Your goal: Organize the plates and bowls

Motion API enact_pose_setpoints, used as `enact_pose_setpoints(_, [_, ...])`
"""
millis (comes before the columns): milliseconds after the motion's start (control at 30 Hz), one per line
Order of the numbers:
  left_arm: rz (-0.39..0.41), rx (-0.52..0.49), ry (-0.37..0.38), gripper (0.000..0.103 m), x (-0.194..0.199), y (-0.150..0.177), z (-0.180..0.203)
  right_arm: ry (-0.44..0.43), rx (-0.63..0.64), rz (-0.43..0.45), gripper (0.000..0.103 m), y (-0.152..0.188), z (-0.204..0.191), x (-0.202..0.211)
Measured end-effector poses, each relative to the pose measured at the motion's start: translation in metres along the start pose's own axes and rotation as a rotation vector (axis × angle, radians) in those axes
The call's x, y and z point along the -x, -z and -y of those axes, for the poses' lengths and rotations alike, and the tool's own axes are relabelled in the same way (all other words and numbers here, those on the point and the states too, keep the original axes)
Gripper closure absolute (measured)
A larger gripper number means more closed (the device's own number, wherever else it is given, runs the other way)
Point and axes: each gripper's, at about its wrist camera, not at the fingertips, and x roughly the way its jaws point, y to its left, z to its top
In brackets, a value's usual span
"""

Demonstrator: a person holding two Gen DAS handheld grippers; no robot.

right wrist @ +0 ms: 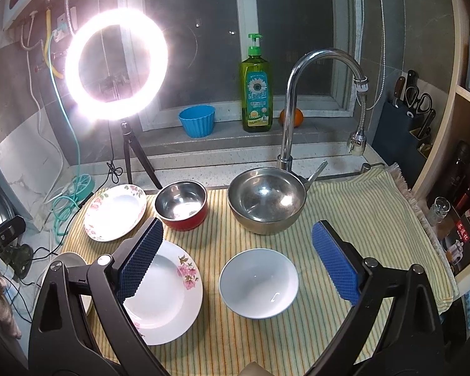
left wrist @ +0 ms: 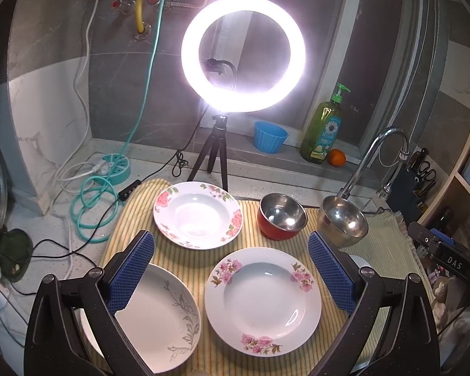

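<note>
On a striped yellow cloth [left wrist: 200, 253] lie three plates: a rose-patterned plate [left wrist: 198, 214] at the back, a pink-blossom plate [left wrist: 262, 300] in front, and a grey-leaf plate [left wrist: 159, 319] at the left. A red steel-lined bowl [left wrist: 282, 216] and a large steel bowl [left wrist: 343, 221] stand behind. My left gripper [left wrist: 230, 269] hangs open above the pink-blossom plate. In the right wrist view my right gripper [right wrist: 239, 263] is open above a plain white bowl [right wrist: 258, 283], with the pink-blossom plate [right wrist: 169, 294], the red bowl [right wrist: 181, 204], the steel bowl [right wrist: 266, 199] and the rose plate [right wrist: 114, 211] around it.
A lit ring light on a tripod [left wrist: 242, 53] stands behind the cloth. A tap [right wrist: 297, 100] rises at the back right, with a soap bottle [right wrist: 256, 91], a blue cup [right wrist: 198, 120] and an orange [left wrist: 336, 157] on the sill. Cables [left wrist: 91, 200] lie left; a knife block [right wrist: 404, 122] stands right.
</note>
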Motion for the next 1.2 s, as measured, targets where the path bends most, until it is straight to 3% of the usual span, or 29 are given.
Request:
enact_pose_setpoints(500, [0.008, 0.007, 0.004, 0.004, 0.0012, -0.0018, -0.0021, 0.006, 0.007, 0.036, 0.005, 0.0, -0.0019, 0.0045])
enact_pose_setpoints(1200, [-0.004, 0.009, 0.008, 0.004, -0.0035, -0.0024, 0.0012, 0.007, 0.01, 0.021, 0.005, 0.0025, -0.0011, 0.0012])
